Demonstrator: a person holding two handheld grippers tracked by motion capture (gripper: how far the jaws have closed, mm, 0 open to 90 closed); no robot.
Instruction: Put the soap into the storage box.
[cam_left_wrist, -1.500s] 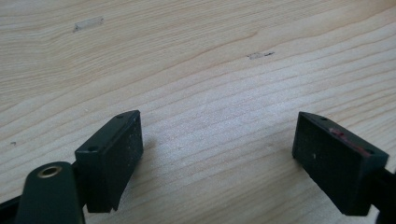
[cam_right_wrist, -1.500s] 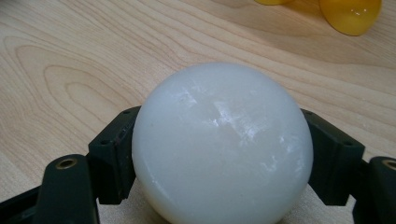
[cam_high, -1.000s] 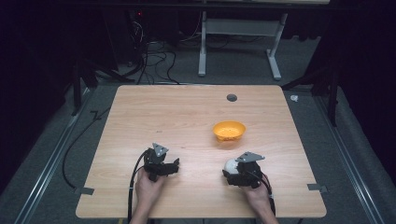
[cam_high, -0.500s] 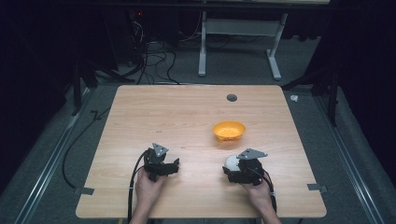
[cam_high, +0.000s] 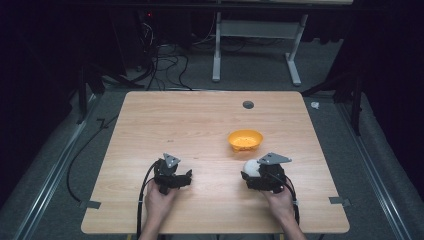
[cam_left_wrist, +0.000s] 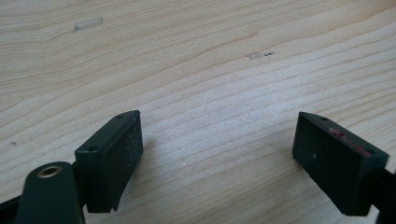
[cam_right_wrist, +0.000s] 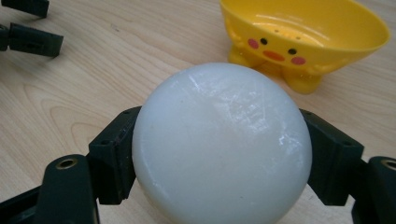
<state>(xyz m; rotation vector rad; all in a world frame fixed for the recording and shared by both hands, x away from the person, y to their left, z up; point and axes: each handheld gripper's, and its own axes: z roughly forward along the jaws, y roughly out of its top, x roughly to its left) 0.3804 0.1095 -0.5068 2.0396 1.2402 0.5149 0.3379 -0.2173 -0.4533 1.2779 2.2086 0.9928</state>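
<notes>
The right gripper (cam_high: 252, 175) holds a white ball (cam_high: 250, 168). Its two black jaws press on the ball from both sides. In the right gripper view the white ball (cam_right_wrist: 222, 144) looks big, round and a bit shiny, and it sits snug between the jaws, just above the wooden table (cam_right_wrist: 93, 70).

Near the ball, a bit farther up the table, stands a yellow bowl (cam_high: 245, 140). Up close the yellow bowl (cam_right_wrist: 303, 37) has a little duck face with black dot eyes, pink cheeks and an orange beak, and it stands on small feet. The ball and the bowl are not touching.

The left gripper (cam_high: 186, 178) rests low on the wooden table (cam_high: 200, 120), well apart from the right one. In the left gripper view the left gripper (cam_left_wrist: 217, 154) has its jaws wide apart with bare wood between them.

A small dark round hole (cam_high: 248, 104) is at the far side of the table. The person's hands come in from the near edge
</notes>
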